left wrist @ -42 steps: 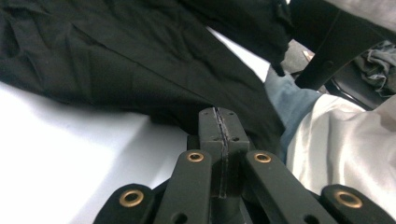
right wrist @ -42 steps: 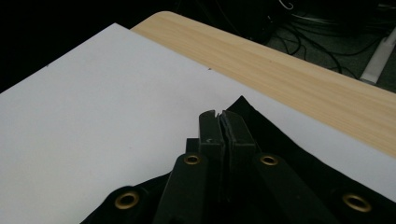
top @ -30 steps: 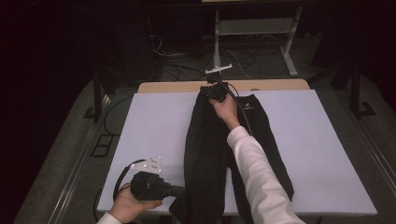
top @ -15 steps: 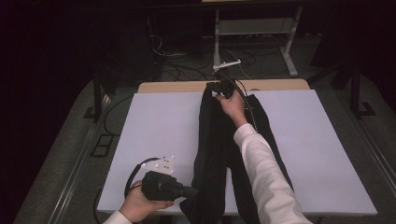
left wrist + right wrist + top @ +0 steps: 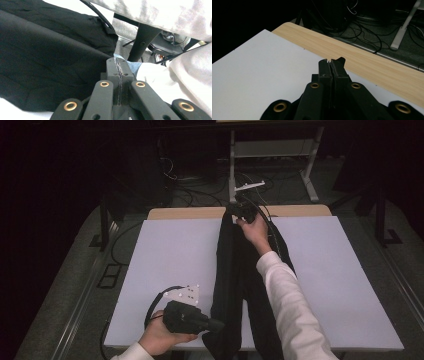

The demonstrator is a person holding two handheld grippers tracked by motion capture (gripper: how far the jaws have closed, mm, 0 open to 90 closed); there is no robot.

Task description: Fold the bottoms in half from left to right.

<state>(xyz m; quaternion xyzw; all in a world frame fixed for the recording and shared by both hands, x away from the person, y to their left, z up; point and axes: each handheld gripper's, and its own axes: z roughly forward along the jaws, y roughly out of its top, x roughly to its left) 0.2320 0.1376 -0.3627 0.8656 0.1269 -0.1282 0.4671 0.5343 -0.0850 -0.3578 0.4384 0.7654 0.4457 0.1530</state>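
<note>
Moved since earlier: both hands have risen a little; the left tongs (image 5: 216, 324) have shifted rightward along the near edge toward the black garment (image 5: 235, 280), and the cloth has drawn into a narrower, straighter strip.
Near edge: the left tongs sit at the garment's near end, by the worktop's (image 5: 170, 250) front edge. In the left gripper view the jaws are pressed together; whether any cloth is pinched between them I cannot tell.
Middle: the garment lies lengthwise down the worktop's centre, near end hanging just over the front edge. It looks like dark trousers, two long folds side by side, soft and slightly rumpled.
Far edge: the right tongs (image 5: 239, 210) hold at the garment's far end, near the wooden strip (image 5: 372, 67). In the right gripper view the jaws are closed; no cloth is visible at their tips.
Progress: the garment seems stretched out long and roughly straightened; smoothing or folding across its length appears left to do.
</note>
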